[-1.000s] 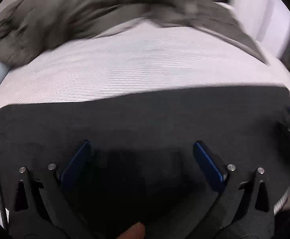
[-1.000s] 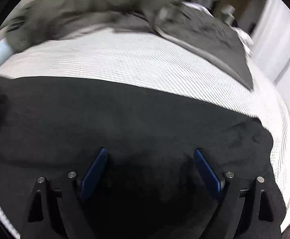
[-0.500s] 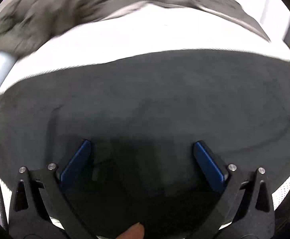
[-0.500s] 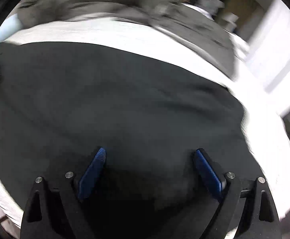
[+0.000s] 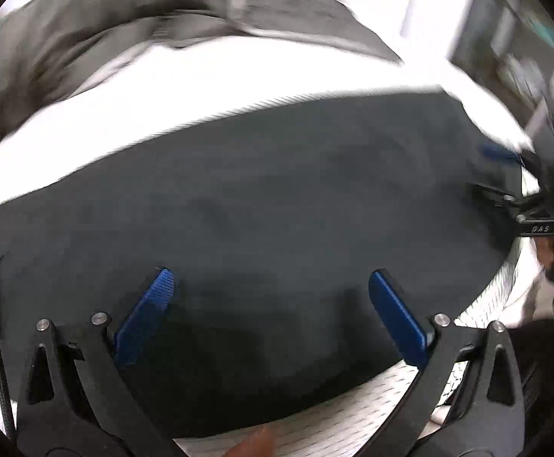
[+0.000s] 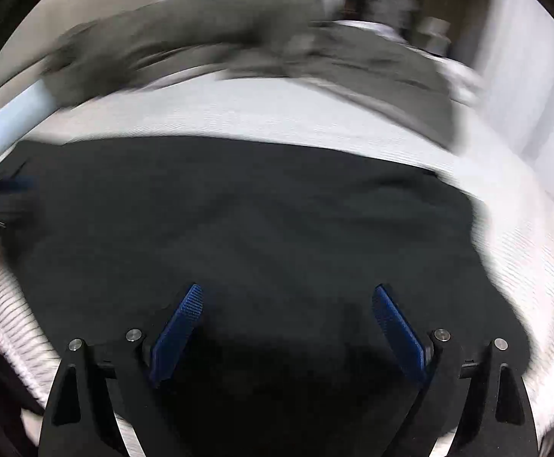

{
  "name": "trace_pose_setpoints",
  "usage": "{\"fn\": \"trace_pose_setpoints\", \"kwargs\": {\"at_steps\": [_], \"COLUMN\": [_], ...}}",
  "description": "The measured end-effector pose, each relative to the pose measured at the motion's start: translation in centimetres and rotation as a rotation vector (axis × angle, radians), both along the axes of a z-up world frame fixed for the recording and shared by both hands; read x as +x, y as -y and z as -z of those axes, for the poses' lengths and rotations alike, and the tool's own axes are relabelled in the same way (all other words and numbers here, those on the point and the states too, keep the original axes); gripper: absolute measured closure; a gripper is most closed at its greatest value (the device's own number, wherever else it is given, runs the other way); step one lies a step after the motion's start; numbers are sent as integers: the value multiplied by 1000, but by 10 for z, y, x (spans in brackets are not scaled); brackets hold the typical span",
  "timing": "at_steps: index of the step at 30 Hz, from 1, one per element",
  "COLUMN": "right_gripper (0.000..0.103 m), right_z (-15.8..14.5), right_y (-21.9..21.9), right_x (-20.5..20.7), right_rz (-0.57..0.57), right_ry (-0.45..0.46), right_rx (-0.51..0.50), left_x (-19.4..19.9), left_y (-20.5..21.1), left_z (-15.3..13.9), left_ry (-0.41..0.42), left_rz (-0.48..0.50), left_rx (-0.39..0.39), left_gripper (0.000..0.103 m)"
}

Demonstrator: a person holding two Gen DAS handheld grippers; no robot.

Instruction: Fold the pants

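Both views have swung across the black pants in the last second; more dark cloth fills the frame, less white mesh bed cover shows. Pants lie flat on the cover, grey garment heaped behind. Left gripper wide open, nothing between the blue pads. Right gripper the same, empty. My read: I'm repositioning for the next fold, no grab yet.

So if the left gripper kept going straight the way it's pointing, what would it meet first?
Most likely the black pants, spread flat on the white striped bedding. The open left gripper points down at that dark cloth with nothing between; depth is unclear.
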State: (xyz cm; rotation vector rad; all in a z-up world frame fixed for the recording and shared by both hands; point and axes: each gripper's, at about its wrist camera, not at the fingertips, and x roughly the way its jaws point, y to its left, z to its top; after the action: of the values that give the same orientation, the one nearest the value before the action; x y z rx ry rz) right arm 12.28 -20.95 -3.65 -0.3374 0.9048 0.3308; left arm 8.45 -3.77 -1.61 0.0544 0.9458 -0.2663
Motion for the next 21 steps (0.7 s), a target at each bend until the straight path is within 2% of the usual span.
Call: {"fn": "trace_pose_setpoints", "kwargs": {"at_steps": [3, 4, 6, 8, 9, 11, 13, 14, 15, 16, 18, 21], "right_gripper": [11, 11, 11, 10, 10, 10, 10, 10, 9, 9, 9, 9], "right_z": [20, 26, 26, 20, 18, 16, 14, 11, 8, 4, -5, -13], "right_y": [-43, -45, -21, 17, 37, 94, 135, 148, 152, 146, 122, 63], "right_x": [-16, -20, -18, -9, -4, 11, 19, 19, 19, 17, 12, -4], "right_rz": [-122, -147, -150, -46, 23, 260, 407, 446, 470, 474, 403, 176], "right_ry": [28, 33, 16, 5, 14, 35, 21, 7, 12, 33, 95, 82], "right_rx": [-155, -196, -185, -190, -214, -265, -202, -130, -109, -137, -182, -30], "left_x": [-8, -9, -9, -11, 1, 9, 12, 14, 13, 16, 6, 1], "left_y": [27, 26, 17, 5, -9, -24, -26, -27, -21, -17, 0, 33], "left_z": [18, 21, 23, 22, 25, 26, 24, 24, 21, 17, 9, 6], "left_ry": [-15, -20, -32, -44, -53, -58, -63, -61, -54, -45, -22, -16], "left_rz": [19, 28, 21, -6, -9, -25, -38, -47, -57, -53, 0, 86], "left_rx": [73, 64, 25, 27, 28, 28, 34, 42, 49, 46, 11, -30], "left_gripper": [1, 0, 0, 0, 0, 0, 0, 0, 1, 1, 1, 1]}}
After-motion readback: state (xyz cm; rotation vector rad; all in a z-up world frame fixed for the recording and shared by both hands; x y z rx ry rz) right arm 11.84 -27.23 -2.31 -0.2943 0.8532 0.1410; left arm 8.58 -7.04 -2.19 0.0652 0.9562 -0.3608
